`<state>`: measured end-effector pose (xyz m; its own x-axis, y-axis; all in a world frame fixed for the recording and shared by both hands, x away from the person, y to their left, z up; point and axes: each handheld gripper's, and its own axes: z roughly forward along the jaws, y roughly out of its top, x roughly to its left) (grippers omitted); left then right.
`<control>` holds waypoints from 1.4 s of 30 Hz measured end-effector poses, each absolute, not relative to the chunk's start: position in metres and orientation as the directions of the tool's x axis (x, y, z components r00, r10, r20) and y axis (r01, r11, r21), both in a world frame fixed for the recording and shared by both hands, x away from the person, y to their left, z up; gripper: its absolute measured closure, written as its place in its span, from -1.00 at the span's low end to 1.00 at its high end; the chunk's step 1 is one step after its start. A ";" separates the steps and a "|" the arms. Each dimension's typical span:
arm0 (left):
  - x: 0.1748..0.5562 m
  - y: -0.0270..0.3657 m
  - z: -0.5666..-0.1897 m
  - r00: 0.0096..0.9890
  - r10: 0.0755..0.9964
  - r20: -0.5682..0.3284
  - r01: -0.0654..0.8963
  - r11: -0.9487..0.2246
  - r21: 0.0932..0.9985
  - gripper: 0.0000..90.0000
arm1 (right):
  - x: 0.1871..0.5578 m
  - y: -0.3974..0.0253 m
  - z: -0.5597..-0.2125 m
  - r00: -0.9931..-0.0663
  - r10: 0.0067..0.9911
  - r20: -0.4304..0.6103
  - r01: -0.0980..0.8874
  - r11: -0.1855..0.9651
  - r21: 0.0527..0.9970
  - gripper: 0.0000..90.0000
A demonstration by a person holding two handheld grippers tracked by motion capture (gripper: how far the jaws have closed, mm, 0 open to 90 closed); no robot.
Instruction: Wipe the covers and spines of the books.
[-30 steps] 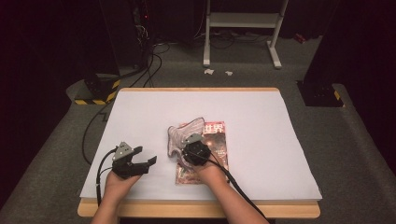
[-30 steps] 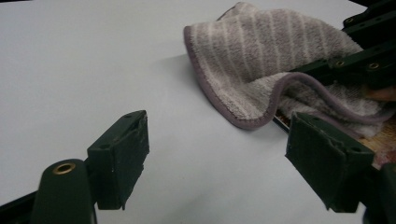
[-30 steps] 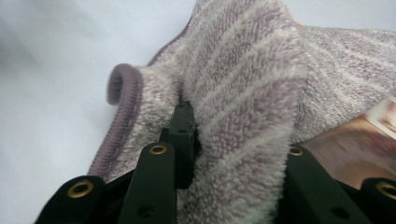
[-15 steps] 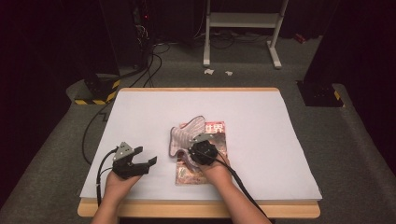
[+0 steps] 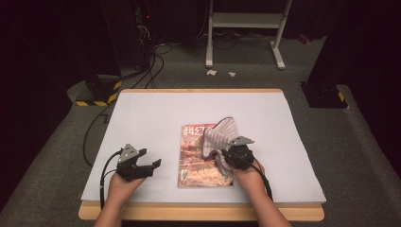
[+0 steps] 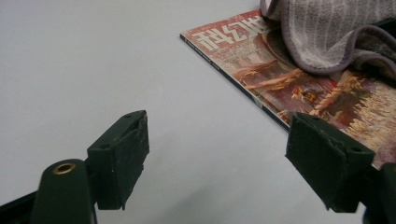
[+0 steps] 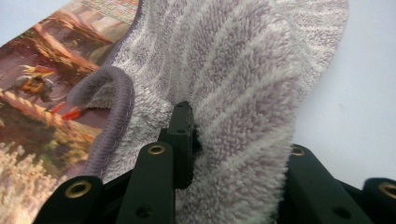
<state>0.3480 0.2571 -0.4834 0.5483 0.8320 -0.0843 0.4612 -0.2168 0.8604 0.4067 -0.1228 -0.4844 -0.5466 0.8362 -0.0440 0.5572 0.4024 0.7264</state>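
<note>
One striped grey towel [image 5: 218,137] lies bunched over the right part of the magazine [image 5: 196,158], its far edge reaching the white worktop [image 5: 142,113]. The right tongs [image 5: 232,152] pinch its near fold and have carried it rightward across the cover since a second ago. The left tongs [image 5: 150,162], spread and holding nothing, stay left of the magazine, just above the worktop.

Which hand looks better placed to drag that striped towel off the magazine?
Right: the right gripper is shut on the towel lying partly on the magazine. The left gripper rests open beside the magazine, holding nothing.
</note>
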 end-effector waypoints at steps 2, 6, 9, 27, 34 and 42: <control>0.348 0.257 -0.483 0.548 0.832 -0.085 0.461 -0.216 0.861 -0.52 | 0.406 -0.125 -0.484 -0.543 0.838 -0.044 0.559 0.400 0.727 0.54; 0.348 0.257 -0.483 0.548 0.832 -0.087 0.460 -0.213 0.862 -0.52 | 0.405 -0.122 -0.484 -0.545 0.836 -0.061 0.552 0.413 0.724 0.55; 0.348 0.258 -0.483 0.548 0.832 -0.088 0.460 -0.212 0.862 -0.52 | 0.406 -0.116 -0.484 -0.553 0.830 -0.070 0.546 0.425 0.722 0.55; 0.345 0.261 -0.483 0.545 0.833 -0.098 0.460 -0.200 0.865 -0.52 | 0.414 -0.029 -0.486 -0.670 0.739 -0.075 0.483 0.510 0.711 0.56; 0.345 0.262 -0.483 0.548 0.830 -0.102 0.460 -0.197 0.866 -0.52 | 0.413 0.014 -0.485 -0.721 0.690 -0.070 0.450 0.541 0.710 0.56; 0.346 0.264 -0.482 0.545 0.832 -0.103 0.459 -0.193 0.867 -0.52 | 0.414 0.025 -0.485 -0.733 0.676 -0.072 0.440 0.552 0.709 0.55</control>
<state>0.3456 0.2645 -0.4822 0.5448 0.8322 -0.1032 0.4586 -0.1927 0.8675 0.4141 0.0255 -0.4854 -0.7331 0.6763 -0.0715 0.4399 0.5518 0.7085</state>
